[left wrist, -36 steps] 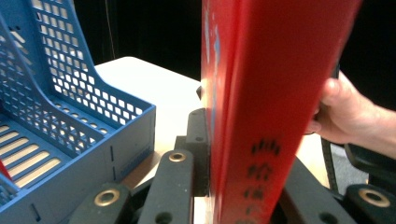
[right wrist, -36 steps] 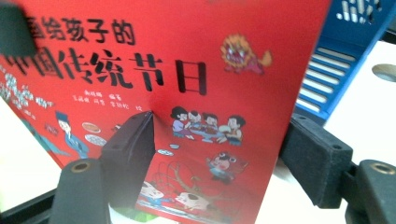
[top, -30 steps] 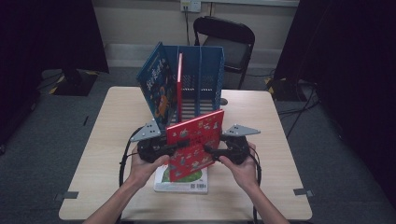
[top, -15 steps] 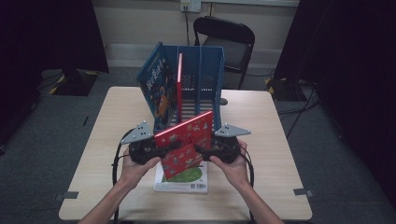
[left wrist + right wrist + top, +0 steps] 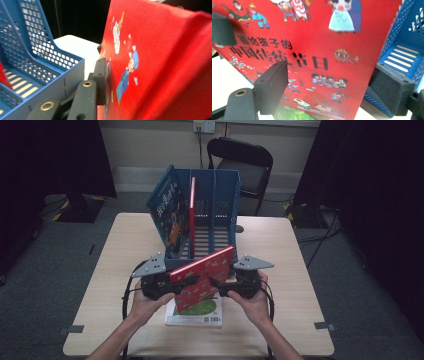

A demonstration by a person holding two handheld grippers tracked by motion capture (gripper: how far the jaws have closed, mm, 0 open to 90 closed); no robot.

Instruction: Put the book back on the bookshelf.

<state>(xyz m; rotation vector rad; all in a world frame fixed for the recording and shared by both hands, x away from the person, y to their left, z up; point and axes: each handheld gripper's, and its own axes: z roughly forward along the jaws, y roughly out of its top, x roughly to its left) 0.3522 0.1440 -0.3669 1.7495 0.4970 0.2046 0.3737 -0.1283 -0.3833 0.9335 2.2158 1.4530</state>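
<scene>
A black folding chair (image 5: 243, 164) stands behind the table (image 5: 295, 270), under a wall socket (image 5: 203, 126). Dark curtains (image 5: 57, 160) hang on both sides of the room. Cables (image 5: 320, 237) trail over the grey carpet (image 5: 45, 285), and strips of tape (image 5: 70, 329) mark the floor near the table's corners.

Materials and finish – red book, blue rack, grippers, table

The red book (image 5: 202, 277) has a smooth printed card cover with a soft sheen, cartoon print on both faces; the book lying flat (image 5: 195, 312) under it looks like glossy paper. The file rack (image 5: 215, 205) is blue moulded plastic, perforated walls and slotted floor, semi-matt. Left gripper (image 5: 101, 75) – matt black plastic arm with brass-coloured rivets; right gripper (image 5: 332, 87) carries matt, slightly grainy black foam-like pads. Table (image 5: 290, 260) is pale wood-look laminate, smooth, low shine. Floor reads as dull grey carpet.
</scene>
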